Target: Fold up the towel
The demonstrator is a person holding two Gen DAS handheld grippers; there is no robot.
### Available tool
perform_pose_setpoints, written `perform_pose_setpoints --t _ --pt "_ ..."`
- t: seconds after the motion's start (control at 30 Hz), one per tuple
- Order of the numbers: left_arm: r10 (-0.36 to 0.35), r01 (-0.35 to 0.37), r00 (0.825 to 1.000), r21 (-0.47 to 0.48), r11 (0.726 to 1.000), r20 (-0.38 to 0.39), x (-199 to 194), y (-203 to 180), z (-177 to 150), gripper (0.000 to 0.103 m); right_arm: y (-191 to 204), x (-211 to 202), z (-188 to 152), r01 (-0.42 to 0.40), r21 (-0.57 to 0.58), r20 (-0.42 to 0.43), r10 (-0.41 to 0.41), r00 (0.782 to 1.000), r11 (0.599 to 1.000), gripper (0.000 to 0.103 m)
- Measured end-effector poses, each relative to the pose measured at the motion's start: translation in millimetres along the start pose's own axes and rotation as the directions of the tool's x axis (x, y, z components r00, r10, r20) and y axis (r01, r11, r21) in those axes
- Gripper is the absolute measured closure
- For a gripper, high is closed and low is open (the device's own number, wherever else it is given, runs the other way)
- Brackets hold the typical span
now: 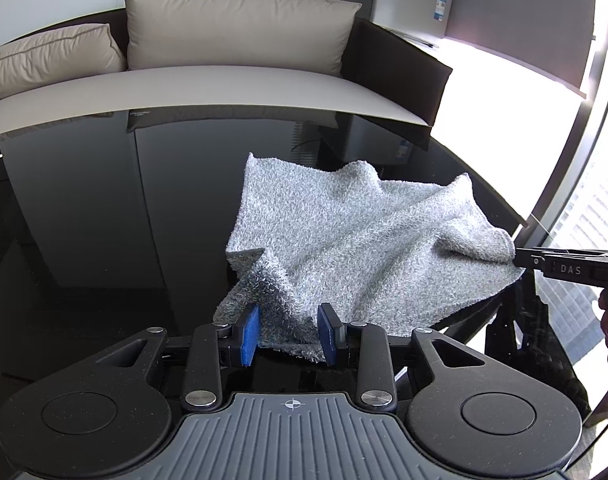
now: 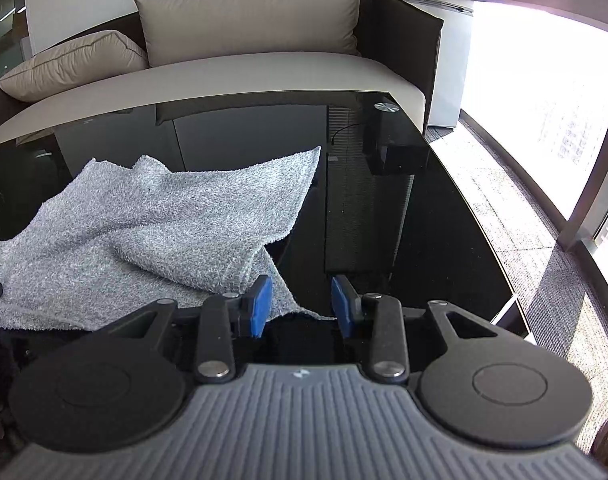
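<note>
On black glass table [image 1: 104, 200], rumpled grey towel [image 1: 344, 232]

The towel [image 1: 356, 240] lay rumpled on the desk [image 1: 104, 208], toward its near right part in the left wrist view. Its near left corner was turned up and sat between the pads of the left tool [image 1: 290, 334]. The right tool [image 2: 302, 306] stood at the towel's near right corner, that corner reaching in between its pads; in the left wrist view the right tool came in from the right edge, beside a folded-over flap. Behind the desk stood a sofa [image 2: 264, 76] with two cushions [image 2: 248, 16] on it. A window [image 2: 544, 80] lay to the right.
</note>
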State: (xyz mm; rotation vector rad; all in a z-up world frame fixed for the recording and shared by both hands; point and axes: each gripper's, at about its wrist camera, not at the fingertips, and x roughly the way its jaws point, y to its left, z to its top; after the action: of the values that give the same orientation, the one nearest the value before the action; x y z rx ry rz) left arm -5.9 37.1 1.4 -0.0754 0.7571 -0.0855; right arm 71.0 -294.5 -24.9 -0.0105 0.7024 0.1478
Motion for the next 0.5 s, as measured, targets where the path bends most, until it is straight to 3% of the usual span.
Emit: perform_pose_setpoints --t 0.1,0.17,0.23,0.5 --pt "0.003 -0.003 1.0 -0.006 1.0 -0.002 -3 1 -4 0.074 4 0 -1 0.008 -0.012 0.004 -0.008 1.0 1.0 0.074" --pt "0.005 -0.005 1.0 -0.012 1.0 0.0 -5 2 -5 0.074 10 -2 -3 0.013 -0.04 0.005 -0.013 1.0 0.999 0.092" --pt "0.009 -0.009 1.0 -0.021 1.0 0.001 -5 3 -5 0.074 18 -6 -5 0.033 -0.076 0.008 -0.033 0.999 0.997 0.096" --pt "0.015 -0.015 1.0 -0.055 0.998 0.003 -7 9 -5 0.073 16 -26 -10 0.015 -0.019 0.04 -0.014 0.999 1.0 0.099"
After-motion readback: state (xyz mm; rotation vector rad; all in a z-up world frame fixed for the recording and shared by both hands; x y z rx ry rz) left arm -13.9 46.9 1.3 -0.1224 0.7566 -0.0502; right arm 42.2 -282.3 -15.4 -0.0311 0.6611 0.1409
